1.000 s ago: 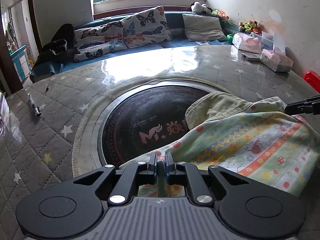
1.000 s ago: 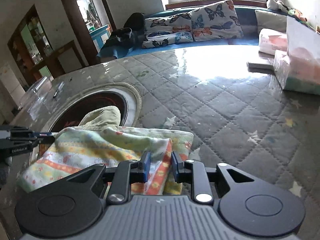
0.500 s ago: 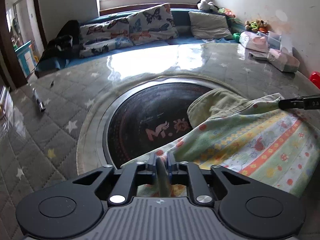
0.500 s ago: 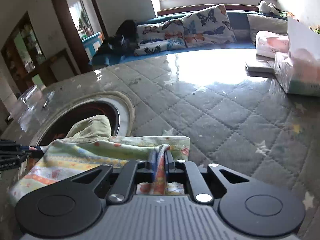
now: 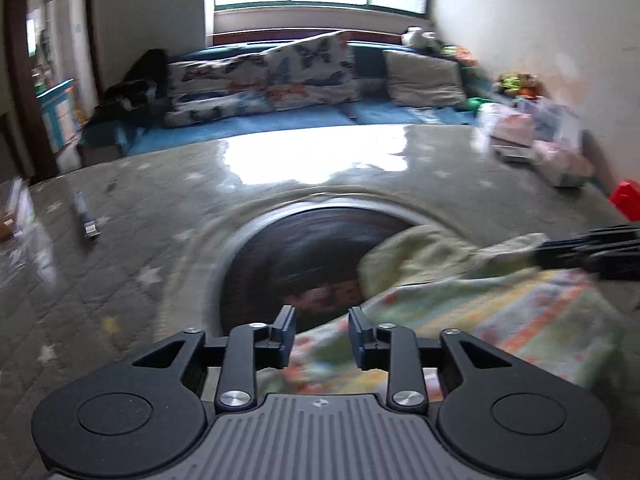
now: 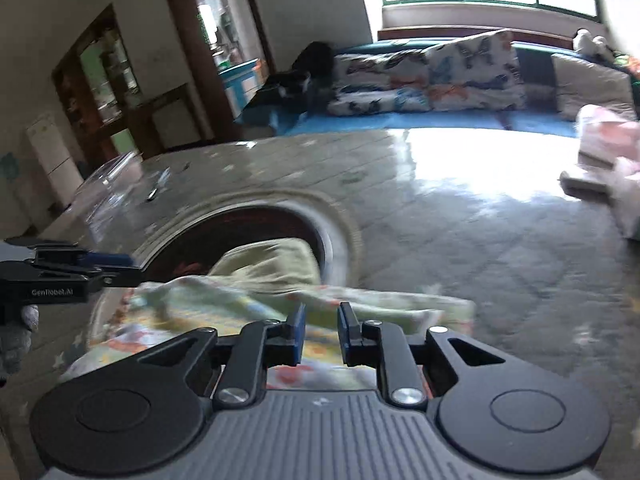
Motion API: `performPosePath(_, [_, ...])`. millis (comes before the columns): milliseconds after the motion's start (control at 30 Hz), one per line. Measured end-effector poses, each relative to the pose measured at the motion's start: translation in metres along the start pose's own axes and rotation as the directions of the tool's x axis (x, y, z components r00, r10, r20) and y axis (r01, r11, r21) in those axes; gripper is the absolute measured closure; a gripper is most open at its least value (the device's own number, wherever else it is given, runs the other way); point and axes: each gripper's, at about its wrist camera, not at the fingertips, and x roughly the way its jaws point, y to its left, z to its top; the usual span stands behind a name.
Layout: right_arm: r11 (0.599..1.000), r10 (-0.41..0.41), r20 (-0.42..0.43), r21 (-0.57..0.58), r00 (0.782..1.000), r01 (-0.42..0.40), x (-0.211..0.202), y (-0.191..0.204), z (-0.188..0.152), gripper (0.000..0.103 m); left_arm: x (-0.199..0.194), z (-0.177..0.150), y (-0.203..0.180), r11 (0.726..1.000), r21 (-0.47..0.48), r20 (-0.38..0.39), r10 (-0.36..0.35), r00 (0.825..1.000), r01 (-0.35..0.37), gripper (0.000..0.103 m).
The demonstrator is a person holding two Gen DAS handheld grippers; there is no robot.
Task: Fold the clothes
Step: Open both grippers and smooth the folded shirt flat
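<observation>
Both grippers have let go since half a second back: left gripper (image 5: 321, 334) and right gripper (image 6: 320, 332) are seen with jaws apart, nothing pinched. Garment (image 5: 500, 312) is left on the table (image 5: 152, 208), just ahead of both, long axis running left-right, probably folded over (blurry).

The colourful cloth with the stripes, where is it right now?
The cloth lies on the quilted table, partly over the dark round hole, just ahead of both open grippers, the left and the right.
</observation>
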Motion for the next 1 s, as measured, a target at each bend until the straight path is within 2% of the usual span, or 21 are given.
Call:
performPosePath(67, [1.000,0.001,-0.017,-0.018,1.000,-0.001,0.010,0.006,0.001,0.086,0.001,0.002,-0.012,0.999,0.015,0.002,-0.038,0.999,0.038,0.058])
performPosePath(167, [1.000,-0.003,-0.042,-0.027,0.999,0.002,0.026,0.011,0.001,0.086,0.010,0.005,-0.029,0.996,0.031,-0.009,-0.080,0.997,0.080,0.056])
performPosePath(300, [0.999,-0.017,-0.055,-0.031,0.998,0.015,0.041,0.013,0.005,0.085,0.031,0.008,-0.035,0.996,0.017,-0.038,-0.083,0.996,0.084,0.056])
performPosePath(433, [1.000,-0.020,-0.052,-0.025,0.998,0.019,0.047,0.012,0.008,0.085,0.050,0.010,-0.026,0.996,-0.052,-0.069,-0.074,0.995,0.071,0.056])
performPosePath(500, [0.999,-0.019,-0.053,-0.032,0.998,0.018,0.047,0.013,0.008,0.080,0.055,0.010,-0.021,0.994,-0.081,-0.071,-0.078,0.994,0.072,0.055])
performPosePath(567, [0.999,-0.017,-0.052,-0.052,0.999,0.015,0.044,0.016,0.008,0.077,0.050,0.009,-0.021,0.994,-0.089,-0.066,-0.076,0.995,0.070,0.055])
performPosePath(1000, [0.985,0.053,-0.060,-0.159,0.997,-0.062,-0.004,0.051,-0.023,0.076,-0.013,-0.018,-0.049,0.995,-0.018,0.016,-0.094,0.995,0.094,0.057])
